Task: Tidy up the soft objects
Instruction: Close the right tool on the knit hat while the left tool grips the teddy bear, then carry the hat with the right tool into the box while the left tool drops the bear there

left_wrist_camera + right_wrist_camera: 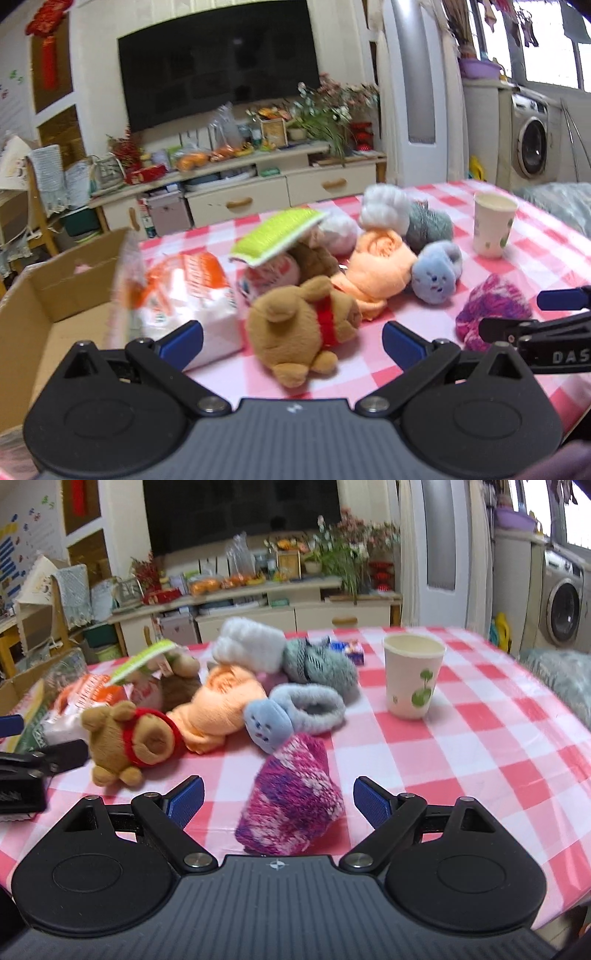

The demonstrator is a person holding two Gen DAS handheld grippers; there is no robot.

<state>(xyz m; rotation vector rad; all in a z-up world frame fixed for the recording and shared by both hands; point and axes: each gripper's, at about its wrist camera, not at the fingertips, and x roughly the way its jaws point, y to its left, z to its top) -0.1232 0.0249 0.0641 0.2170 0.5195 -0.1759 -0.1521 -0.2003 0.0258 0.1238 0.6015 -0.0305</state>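
A brown plush bear with a red scarf (303, 325) (129, 738) lies on the pink checked tablecloth, between the fingers of my open left gripper (291, 343). A pink-purple knitted item (291, 797) (487, 310) lies between the fingers of my open right gripper (279, 801). Behind them sit an orange cloth (218, 709), a blue plush slipper (291, 712), a grey knit (325, 664), a white fluffy item (247, 646) and a green-white sponge (277, 236). A tissue pack (192, 291) lies at the left.
An open cardboard box (48, 306) stands at the table's left edge. A paper cup (412, 675) stands at the right. A small blue packet (351, 650) lies behind the grey knit. A TV cabinet stands beyond the table.
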